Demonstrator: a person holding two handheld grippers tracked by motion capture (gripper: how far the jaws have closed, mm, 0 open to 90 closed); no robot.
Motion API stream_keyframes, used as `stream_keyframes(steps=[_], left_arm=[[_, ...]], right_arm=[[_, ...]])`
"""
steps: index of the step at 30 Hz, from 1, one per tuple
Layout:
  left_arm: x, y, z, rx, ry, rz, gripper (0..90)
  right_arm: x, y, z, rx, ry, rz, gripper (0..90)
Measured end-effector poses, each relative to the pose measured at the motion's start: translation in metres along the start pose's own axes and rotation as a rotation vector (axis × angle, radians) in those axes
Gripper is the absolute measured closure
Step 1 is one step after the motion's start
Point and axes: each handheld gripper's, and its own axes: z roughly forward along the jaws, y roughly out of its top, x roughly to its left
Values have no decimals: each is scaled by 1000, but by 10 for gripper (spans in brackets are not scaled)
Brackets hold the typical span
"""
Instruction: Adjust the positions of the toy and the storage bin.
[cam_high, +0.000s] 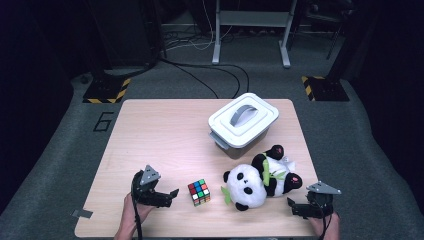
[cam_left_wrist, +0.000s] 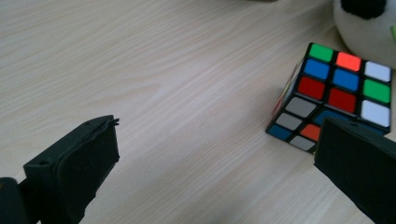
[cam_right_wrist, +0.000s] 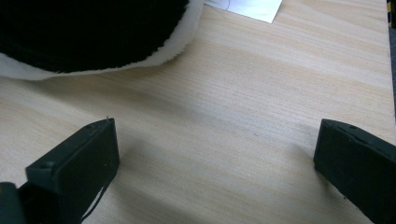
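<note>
A colourful puzzle cube sits near the table's front edge, and it appears again as the cube at the upper right of the left gripper view. Just left of the cube my left gripper stands open, its jaws wide apart over bare wood. A black and white panda plush lies on its back to the right of the cube. My right gripper is open at the front right corner, with the panda's black and white fur just ahead of it.
A white lidded box with a grey handle stands at the back right of the wooden table. The table's right edge runs close to my right gripper. Grey carpet, cables and stand legs surround the table.
</note>
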Motion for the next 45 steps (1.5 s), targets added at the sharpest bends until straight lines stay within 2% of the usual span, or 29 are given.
stream_keyframes(steps=[6, 11, 12, 16, 18, 23, 24, 26, 29, 30, 33, 34, 35, 36, 39, 41, 42, 43, 45], left_arm=[[-7, 10, -5, -21, -42, 6, 0], [-12, 15, -3, -26, -77, 11, 0], [-18, 18, 0, -19, -88, 34, 0], [-25, 23, 6, -14, -116, 51, 0], [-34, 27, 13, -5, -132, 84, 0], [-46, 30, 23, 8, -156, 105, 0], [-51, 30, 29, 16, -161, 123, 0], [-54, 30, 35, 30, -174, 124, 0], [-57, 29, 41, 34, -180, 128, 0], [-58, 29, 46, 49, -182, 143, 0], [-59, 29, 52, 62, -182, 143, 0], [-60, 28, 54, 60, -169, 147, 0], [-60, 28, 54, 60, -169, 147, 7], [-60, 27, 57, 67, -170, 158, 41], [-59, 25, 59, 71, -178, 155, 164], [-59, 23, 61, 70, -175, 164, 162], [-59, 21, 63, 74, -200, 157, 220], [-59, 21, 63, 74, -200, 157, 290], [-59, 18, 65, 78, -203, 160, 332]], right_arm=[[0, 0, 0, -2, 1, 0, 0], [0, 0, 0, -1, 2, -1, 0], [0, 0, 0, 0, 2, -1, 0], [0, 0, 0, 0, 3, -2, 0], [0, 0, 0, 0, 3, -3, 0], [0, 0, 0, -1, 2, -1, 0], [0, 0, 0, -1, 2, -1, 0], [0, 0, 0, 0, 2, -1, 0], [0, 0, 0, -1, 2, -1, 0], [0, 0, 0, -1, 2, -1, 0], [0, 0, 0, -1, 2, -1, 0], [0, 0, 0, -1, 2, -1, 0], [0, 0, 0, -1, 2, -1, 0], [0, 0, 0, 0, 2, -1, 0], [0, 0, 0, 0, 2, -1, 0], [0, 0, 0, -1, 2, -1, 0], [0, 0, 0, -1, 2, 0, 0], [0, 0, 0, -1, 2, 0, 0], [0, 0, 0, -1, 2, -1, 0]])
